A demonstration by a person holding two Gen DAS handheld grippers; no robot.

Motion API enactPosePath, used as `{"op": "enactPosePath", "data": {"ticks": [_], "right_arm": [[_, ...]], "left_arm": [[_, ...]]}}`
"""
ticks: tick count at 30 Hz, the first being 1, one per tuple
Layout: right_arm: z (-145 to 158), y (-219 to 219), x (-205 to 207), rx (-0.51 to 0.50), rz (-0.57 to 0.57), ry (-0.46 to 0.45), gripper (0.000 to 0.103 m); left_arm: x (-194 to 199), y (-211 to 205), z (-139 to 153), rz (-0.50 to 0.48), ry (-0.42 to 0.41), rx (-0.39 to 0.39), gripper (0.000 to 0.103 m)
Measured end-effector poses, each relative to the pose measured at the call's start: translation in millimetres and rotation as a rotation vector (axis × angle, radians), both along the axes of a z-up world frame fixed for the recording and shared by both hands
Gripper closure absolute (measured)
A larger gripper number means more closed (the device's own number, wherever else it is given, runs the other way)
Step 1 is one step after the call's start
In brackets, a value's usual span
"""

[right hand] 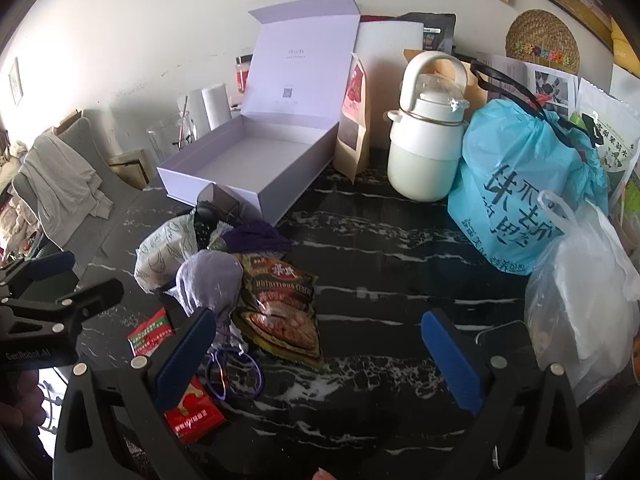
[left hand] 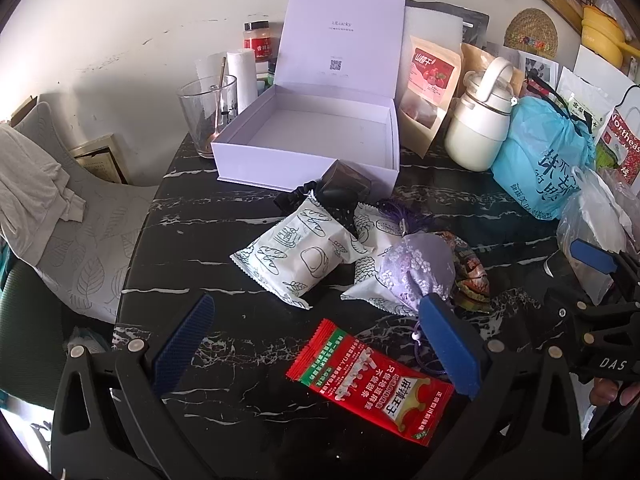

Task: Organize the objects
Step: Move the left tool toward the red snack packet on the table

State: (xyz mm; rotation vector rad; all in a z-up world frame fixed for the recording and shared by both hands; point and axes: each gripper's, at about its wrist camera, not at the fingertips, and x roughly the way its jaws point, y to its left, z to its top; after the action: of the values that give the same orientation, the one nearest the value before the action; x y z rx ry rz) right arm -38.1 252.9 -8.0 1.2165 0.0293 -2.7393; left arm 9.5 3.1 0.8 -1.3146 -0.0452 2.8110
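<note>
An open, empty lavender box [left hand: 304, 164] [right hand: 296, 176] stands at the back of the black marble table, lid up. In front of it lies a heap: two white bread-print packets [left hand: 296, 252], a lavender sachet [left hand: 416, 268] [right hand: 212, 280], a brown snack packet [left hand: 472, 276] [right hand: 280, 312] and a small dark box [left hand: 344, 178]. A red snack packet [left hand: 372, 380] [right hand: 192, 412] lies nearest. My left gripper [left hand: 316, 302] hangs open above the red packet. My right gripper [right hand: 318, 318] is open over bare table, to the right of the heap.
A glass with a spoon [left hand: 208, 112] stands left of the box. A kraft pouch [left hand: 432, 84], white flask [right hand: 428, 140], blue bag [right hand: 520, 184] and clear plastic bag [right hand: 580, 300] crowd the right side. A chair draped with cloth [left hand: 60, 200] sits beyond the table's left edge.
</note>
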Motion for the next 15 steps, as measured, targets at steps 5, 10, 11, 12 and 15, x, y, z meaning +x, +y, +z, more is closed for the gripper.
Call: {"op": "enactPosePath", "data": {"ticks": [5,10,11,12,15], "right_arm": [[0.6,1.4,2.4,-0.006,0.004,0.008,0.001],[-0.5,0.5,4.5,0.006,0.006,0.004,0.001],[-0.4,0.9,4.7,0.005,0.003,0.004,0.001],[-0.2,1.2,5.3,0.005,0.001,0.004,0.001],[0.6,2.1,7.3,0.010,-0.004,0.007,0.001]], "left_arm": [[3.9,1.1,1.6,-0.004,0.002,-0.006,0.001],[6.5,4.2,4.2,-0.019,0.003,0.000,0.001],[6.9,4.8,4.9,-0.018,0.005,-0.001,0.001],[7.7,4.6,5.8,-0.016,0.008,0.000,0.001],[8.6,4.7,6.3,-0.013,0.009,-0.001,0.001]]}}
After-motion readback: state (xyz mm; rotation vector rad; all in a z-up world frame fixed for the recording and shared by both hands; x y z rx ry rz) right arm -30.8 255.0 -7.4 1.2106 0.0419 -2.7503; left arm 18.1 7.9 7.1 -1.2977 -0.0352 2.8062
